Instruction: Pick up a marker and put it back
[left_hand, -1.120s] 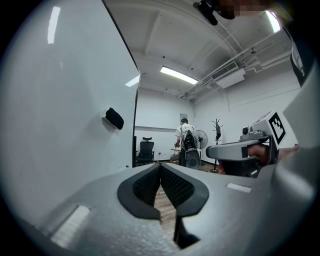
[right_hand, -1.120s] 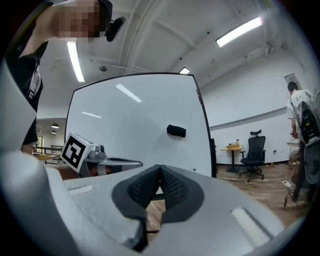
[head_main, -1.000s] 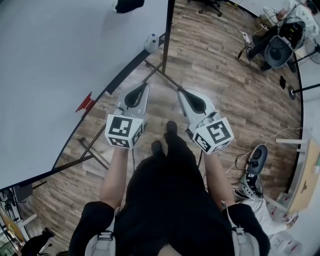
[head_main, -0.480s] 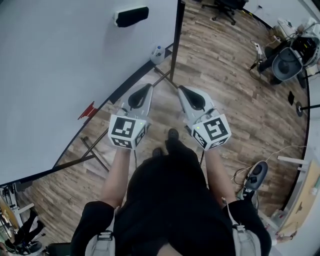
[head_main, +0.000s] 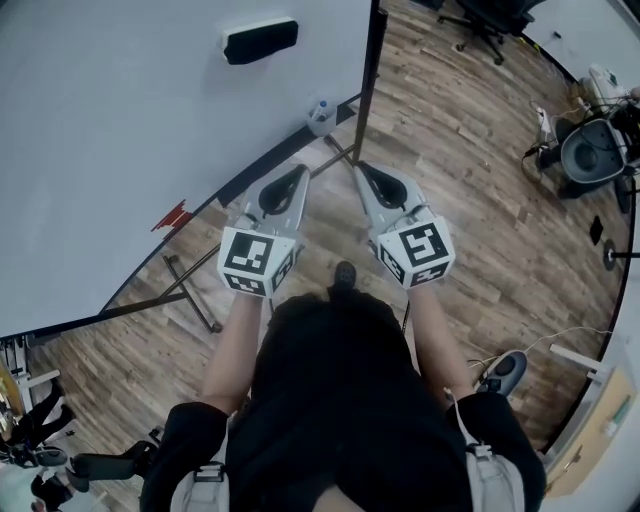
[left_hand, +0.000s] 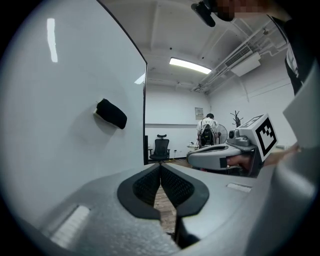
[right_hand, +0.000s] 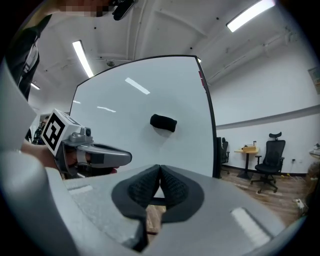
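Note:
A small red object (head_main: 172, 214), perhaps a marker, sticks out at the lower edge of the large whiteboard (head_main: 120, 130); it is too small to identify for sure. My left gripper (head_main: 299, 171) and right gripper (head_main: 360, 168) are held side by side, pointing at the board's bottom right corner. Both are shut and empty. In the left gripper view the black pads (left_hand: 150, 185) meet with nothing between them, and the right gripper view shows the same for its pads (right_hand: 172, 187). A black eraser (head_main: 260, 40) clings to the board above.
A white bottle (head_main: 320, 113) stands on the board's ledge near the black frame post (head_main: 370, 60). The board's stand legs (head_main: 190, 290) spread over the wooden floor. Office chairs (head_main: 490, 20), cables and a foot pedal (head_main: 505, 368) lie to the right. A person (left_hand: 206, 131) is far off.
Both grippers have moved forward toward the board's right corner, still shut. The eraser and bottle have come nearer in the head view, and the red object now lies further left of my left gripper.

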